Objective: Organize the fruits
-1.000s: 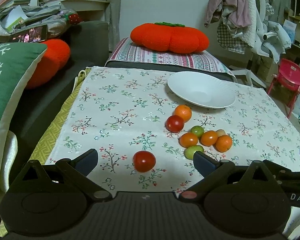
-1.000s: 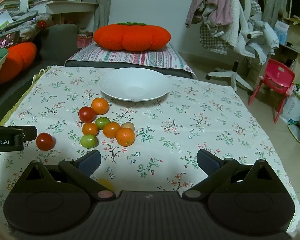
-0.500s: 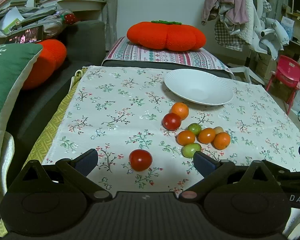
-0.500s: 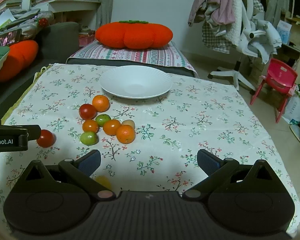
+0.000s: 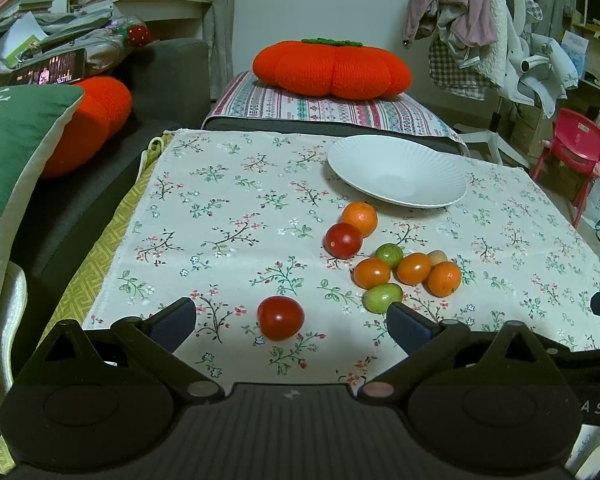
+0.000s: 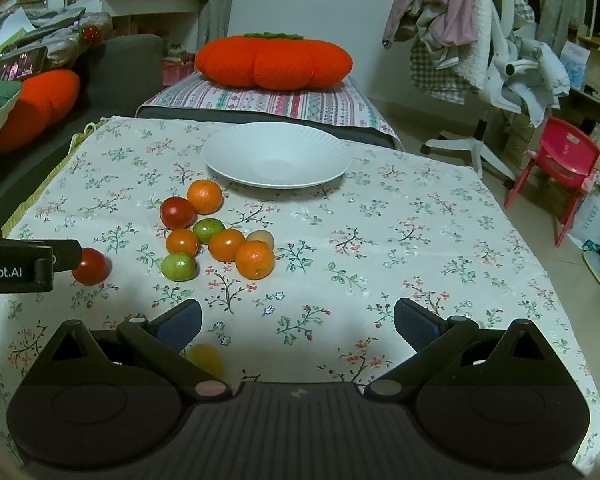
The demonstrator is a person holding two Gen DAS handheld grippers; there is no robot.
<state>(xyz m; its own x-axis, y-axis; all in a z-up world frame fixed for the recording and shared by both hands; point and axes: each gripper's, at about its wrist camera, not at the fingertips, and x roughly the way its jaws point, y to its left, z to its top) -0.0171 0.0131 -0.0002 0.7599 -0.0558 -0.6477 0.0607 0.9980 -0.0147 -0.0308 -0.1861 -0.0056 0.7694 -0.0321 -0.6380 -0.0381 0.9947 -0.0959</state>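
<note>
Left wrist view showed our left gripper (image 5: 290,322) wide open around the lone red tomato (image 5: 280,317), ready to grab it for the empty white plate (image 5: 396,172), while our right gripper (image 6: 298,326) waited open, holding nothing.

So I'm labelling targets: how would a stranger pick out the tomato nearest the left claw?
Start at the round white ribbed plate on the floral tablecloth, then move towards the camera past the huddle of orange, green and red fruit. The glossy red round tomato lies alone on the cloth, in front of the open left claw, touching no other fruit.
</note>
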